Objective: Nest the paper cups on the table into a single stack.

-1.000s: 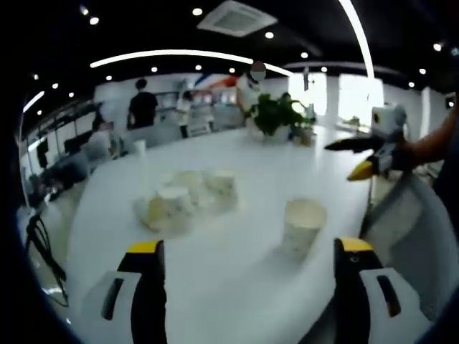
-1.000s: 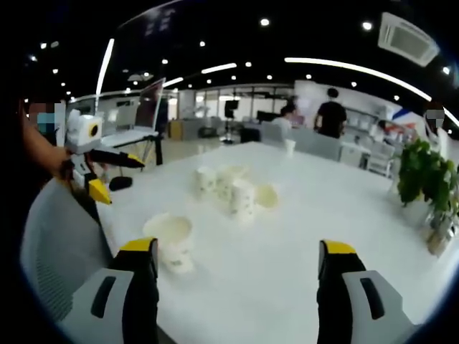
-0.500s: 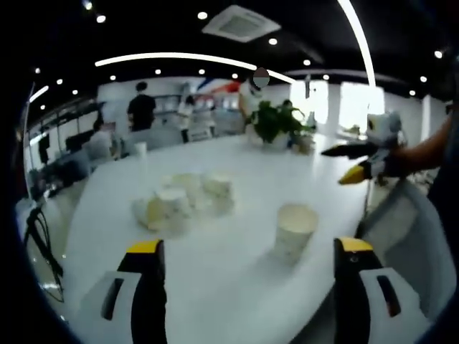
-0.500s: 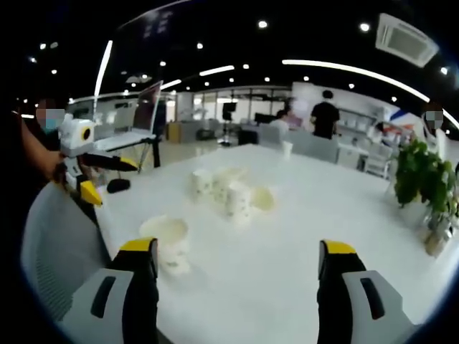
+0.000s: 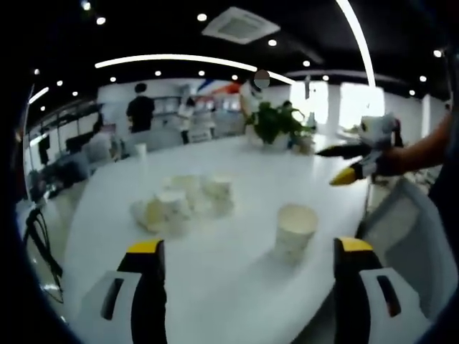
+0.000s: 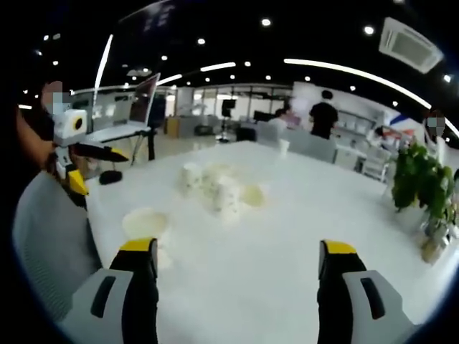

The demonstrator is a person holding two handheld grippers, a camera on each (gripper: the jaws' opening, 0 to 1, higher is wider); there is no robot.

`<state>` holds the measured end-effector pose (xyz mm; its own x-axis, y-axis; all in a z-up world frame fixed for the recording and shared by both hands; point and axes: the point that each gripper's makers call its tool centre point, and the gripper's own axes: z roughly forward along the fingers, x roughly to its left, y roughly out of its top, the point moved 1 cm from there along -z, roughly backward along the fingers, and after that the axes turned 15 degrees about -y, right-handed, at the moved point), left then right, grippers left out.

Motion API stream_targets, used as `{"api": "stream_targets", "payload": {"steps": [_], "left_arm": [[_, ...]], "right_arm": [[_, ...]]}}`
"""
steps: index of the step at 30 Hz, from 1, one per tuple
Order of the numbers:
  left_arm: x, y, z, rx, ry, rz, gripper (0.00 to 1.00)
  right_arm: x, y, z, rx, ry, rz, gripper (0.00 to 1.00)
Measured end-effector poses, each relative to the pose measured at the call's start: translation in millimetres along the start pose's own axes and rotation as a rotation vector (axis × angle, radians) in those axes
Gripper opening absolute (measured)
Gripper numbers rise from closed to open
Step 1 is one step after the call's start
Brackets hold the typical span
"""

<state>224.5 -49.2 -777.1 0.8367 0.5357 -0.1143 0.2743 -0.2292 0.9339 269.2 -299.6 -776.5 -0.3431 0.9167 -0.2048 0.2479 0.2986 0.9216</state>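
A lone upright paper cup [image 5: 295,230] stands on the white table [image 5: 229,287], near my left gripper [image 5: 247,251], which is open and holds nothing. A cluster of several paper cups [image 5: 179,203] sits farther back left, some lying on their sides. My right gripper [image 5: 356,160] comes in from the right above the table edge, jaws apart. In the right gripper view the lone cup [image 6: 146,224] is beside the left jaw of my open right gripper [image 6: 237,254]. The cluster [image 6: 219,190] lies beyond. The left gripper [image 6: 75,150] shows at far left.
A potted plant [image 5: 276,118] stands at the table's far end, plant [image 6: 423,193] at the right. A small white cup [image 5: 140,148] sits far back. A grey chair [image 6: 50,244] is at the table edge. People stand in the background office.
Both views have shifted slightly with the hands. The right gripper view swung so the lone cup sits lower left by the jaw. The cups have not moved.
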Motion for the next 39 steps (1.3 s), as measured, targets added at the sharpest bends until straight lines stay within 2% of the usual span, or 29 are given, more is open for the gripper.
{"api": "stream_targets", "payload": {"steps": [6,14,17,21,24,25,29,39], "left_arm": [[-0.7,4.0,-3.6,0.000,-0.009,0.005,0.98],[4.7,6.6,-8.0,0.013,-0.020,0.005,0.98],[4.7,10.1,-10.4,0.036,-0.036,0.011,0.98],[6.2,17.5,-16.3,0.029,-0.067,0.017,0.98],[6.0,17.0,-18.1,0.022,-0.091,-0.018,0.98],[7.0,17.5,-19.3,0.017,-0.086,-0.005,0.98],[8.4,16.4,-21.2,0.028,-0.078,0.005,0.98],[11.5,18.3,-24.3,0.046,-0.073,0.037,0.98]], "right_arm": [[-15.6,-1.2,11.2,0.008,0.001,-0.019,0.94],[-20.5,0.4,23.9,0.006,0.013,-0.029,0.95],[-21.4,2.1,31.5,0.004,0.011,-0.039,0.95],[-23.0,6.4,42.6,-0.011,0.021,-0.059,0.94],[-25.6,6.7,49.2,-0.011,0.016,-0.072,0.90],[-26.1,7.1,51.1,-0.012,0.016,-0.069,0.91],[-25.5,9.1,59.1,-0.006,0.012,-0.061,0.91],[-13.8,11.6,85.7,-0.012,0.044,-0.116,0.92]]}}
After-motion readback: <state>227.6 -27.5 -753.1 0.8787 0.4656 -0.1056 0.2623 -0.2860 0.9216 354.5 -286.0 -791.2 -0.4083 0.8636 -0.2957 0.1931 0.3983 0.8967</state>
